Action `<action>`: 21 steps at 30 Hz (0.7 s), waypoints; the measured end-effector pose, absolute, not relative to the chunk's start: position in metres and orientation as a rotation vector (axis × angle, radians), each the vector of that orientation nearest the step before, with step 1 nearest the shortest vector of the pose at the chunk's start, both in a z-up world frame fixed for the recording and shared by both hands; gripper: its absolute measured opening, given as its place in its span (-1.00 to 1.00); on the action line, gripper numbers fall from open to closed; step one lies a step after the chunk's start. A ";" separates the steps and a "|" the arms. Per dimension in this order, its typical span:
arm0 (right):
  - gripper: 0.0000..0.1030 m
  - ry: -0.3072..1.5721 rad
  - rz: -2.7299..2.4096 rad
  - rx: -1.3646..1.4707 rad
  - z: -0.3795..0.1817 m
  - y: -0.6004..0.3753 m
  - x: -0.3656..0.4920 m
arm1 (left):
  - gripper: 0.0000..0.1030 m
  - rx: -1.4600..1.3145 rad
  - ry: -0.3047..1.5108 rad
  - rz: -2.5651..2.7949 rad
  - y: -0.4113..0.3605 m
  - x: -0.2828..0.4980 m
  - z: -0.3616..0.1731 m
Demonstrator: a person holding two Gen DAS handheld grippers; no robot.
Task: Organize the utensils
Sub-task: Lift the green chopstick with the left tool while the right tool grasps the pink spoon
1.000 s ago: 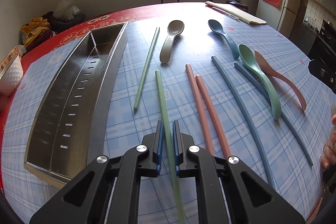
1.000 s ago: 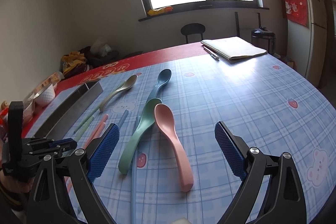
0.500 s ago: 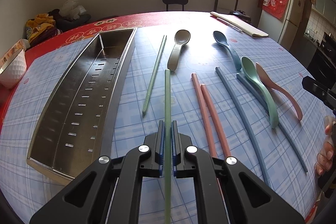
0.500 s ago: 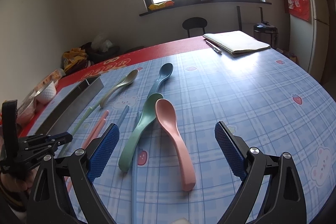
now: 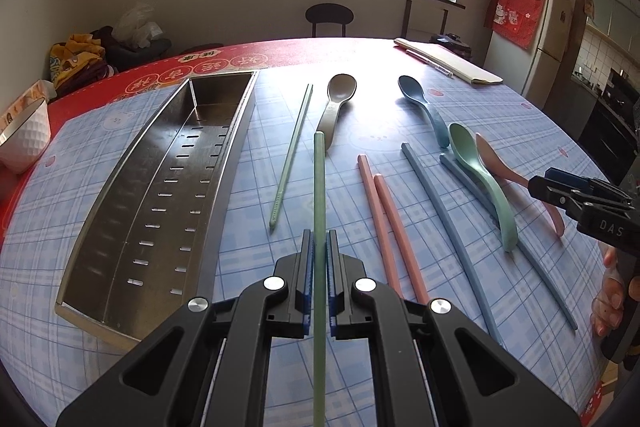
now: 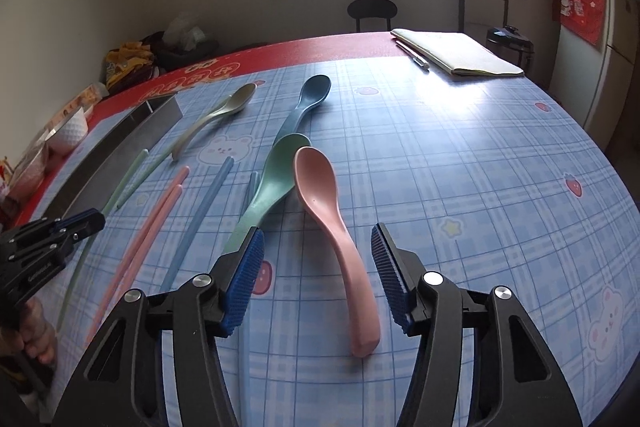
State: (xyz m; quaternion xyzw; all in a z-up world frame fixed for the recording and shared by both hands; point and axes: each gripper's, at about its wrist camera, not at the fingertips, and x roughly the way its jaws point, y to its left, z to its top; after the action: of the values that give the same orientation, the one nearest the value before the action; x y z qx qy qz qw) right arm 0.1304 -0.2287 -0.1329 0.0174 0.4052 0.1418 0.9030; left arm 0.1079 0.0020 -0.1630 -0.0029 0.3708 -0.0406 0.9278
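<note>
Our left tool (image 5: 319,259) pinches a green chopstick (image 5: 319,187) at lower centre, raised off the counter (image 5: 500,115) — its twin (image 5: 290,155) lies beside the steel tray (image 5: 160,195) at left. Our right tool (image 6: 316,267) gapes wide, straddling the pink spoon (image 6: 332,227) — the green spoon (image 6: 272,187) touches its left side.

You're looking at a blue plaid tablecloth (image 6: 460,163), a pink spoon (image 6: 320,195) and a green chopstick (image 5: 319,187).
</note>
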 end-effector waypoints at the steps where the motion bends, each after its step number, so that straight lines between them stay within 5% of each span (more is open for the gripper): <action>1: -0.10 0.848 0.286 0.020 -0.134 -0.227 0.131 | -0.88 -0.004 0.757 -0.086 0.002 0.108 -0.162; 11: -0.69 0.969 0.245 0.000 -0.149 -0.222 0.147 | -0.88 -0.018 0.731 -0.102 0.003 0.102 -0.159; 21: -0.73 0.975 0.269 0.159 -0.150 -0.243 0.151 | -0.88 -0.018 0.713 -0.106 0.004 0.099 -0.156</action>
State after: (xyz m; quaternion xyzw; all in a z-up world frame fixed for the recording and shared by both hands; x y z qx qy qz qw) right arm 0.1512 -0.2434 -0.1499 0.0761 0.4666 0.1285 0.8718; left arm 0.0986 0.0037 -0.1565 -0.0088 0.3490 -0.0520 0.9356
